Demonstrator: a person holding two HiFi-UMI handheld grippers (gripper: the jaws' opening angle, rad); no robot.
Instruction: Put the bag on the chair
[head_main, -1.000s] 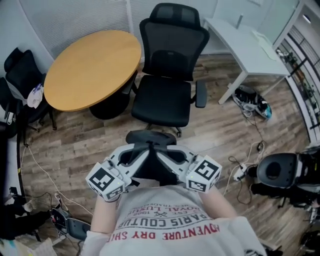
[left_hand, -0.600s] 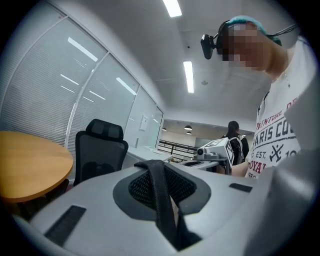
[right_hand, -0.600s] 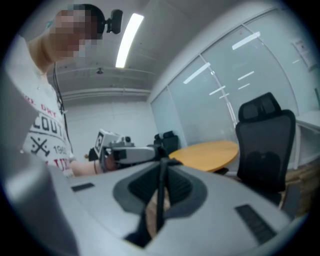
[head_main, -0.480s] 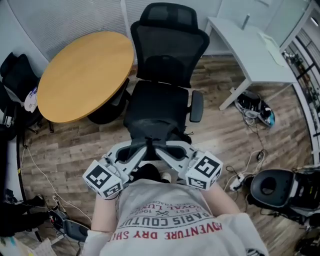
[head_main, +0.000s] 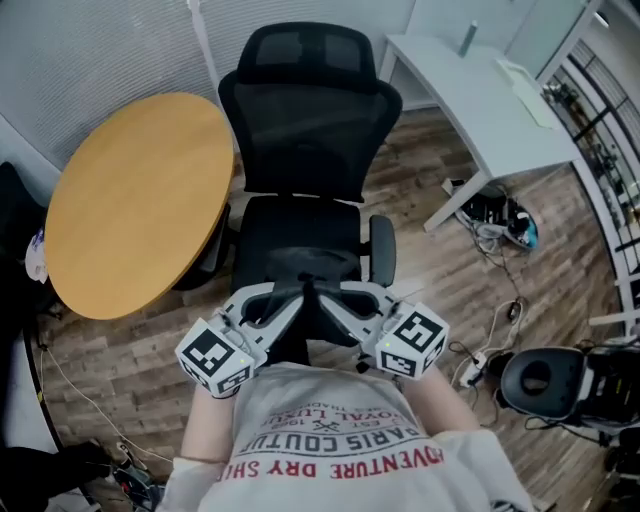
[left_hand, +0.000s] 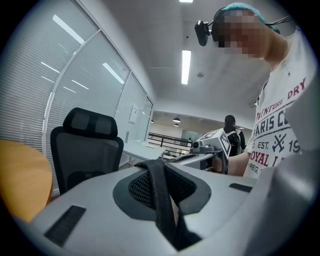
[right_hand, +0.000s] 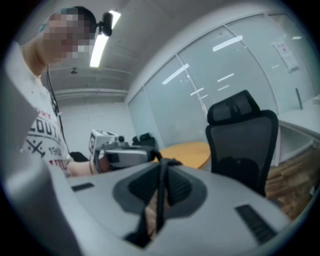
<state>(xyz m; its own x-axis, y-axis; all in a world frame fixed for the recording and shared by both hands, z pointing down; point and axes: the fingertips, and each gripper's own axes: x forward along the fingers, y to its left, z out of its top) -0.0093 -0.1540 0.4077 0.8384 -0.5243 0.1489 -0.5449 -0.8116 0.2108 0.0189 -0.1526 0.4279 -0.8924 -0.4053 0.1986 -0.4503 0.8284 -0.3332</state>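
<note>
Bag (head_main: 305, 335): left gripper (head_main: 288, 298) and right gripper (head_main: 322, 296) jaws are pinching its strap (left_hand: 161, 200), nearly closed. Risk: thin strap slipping, bag dropping short of chair (head_main: 300, 130) ahead.

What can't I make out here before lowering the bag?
- Bag body: head view, mostly under the left gripper and right gripper, black against the black chair seat. The gripper views show only its strap.
- Gap between bag and seat: no view shows it.
- Chair base: head view, hidden under the seat.
</note>
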